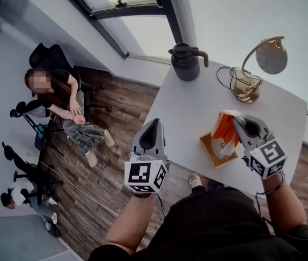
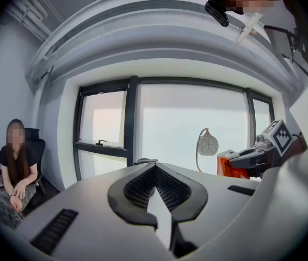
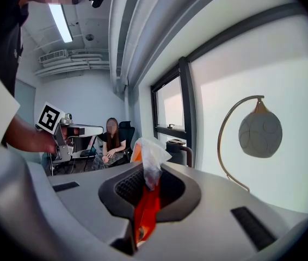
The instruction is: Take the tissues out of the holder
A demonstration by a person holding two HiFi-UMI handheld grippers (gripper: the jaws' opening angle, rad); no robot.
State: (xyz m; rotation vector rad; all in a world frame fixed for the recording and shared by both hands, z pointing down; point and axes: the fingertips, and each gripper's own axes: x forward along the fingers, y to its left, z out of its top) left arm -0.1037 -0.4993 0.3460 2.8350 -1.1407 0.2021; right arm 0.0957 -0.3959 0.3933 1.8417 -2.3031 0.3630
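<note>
At 9 o'clock in the head view a seated person (image 1: 67,107) occupies a chair on the wood floor, well apart from the table (image 1: 197,107). Just below the centre, at 6 o'clock, our left gripper (image 1: 155,123) hangs off the table's near-left edge. Its own view shows the left gripper (image 2: 155,170) with its jaw tips meeting and nothing between them.

A dark carafe (image 1: 185,64) stands at 1 o'clock on the table's far corner.

At 4 o'clock a shallow wooden holder (image 1: 208,151) sits near the table's front edge. The tissue pack (image 1: 225,132) rises tilted above it. It is a soft packet, bright orange along the body, with white crinkled wrapping at the top end. Its lower end lies over the holder, and we cannot tell whether the two touch.

Our right gripper (image 1: 235,121) comes in from 4 o'clock and pinches the pack's upper part. In the right gripper view the jaws (image 3: 148,178) are nearly together, with the tissue pack (image 3: 147,211) squeezed between them, the white end sticking out past the tips.

A brass lamp (image 1: 263,58) curves over at 2 o'clock.

The only print we make out is the black-and-white square marker on each gripper's cube. Any lettering on the pack is too small to read.
</note>
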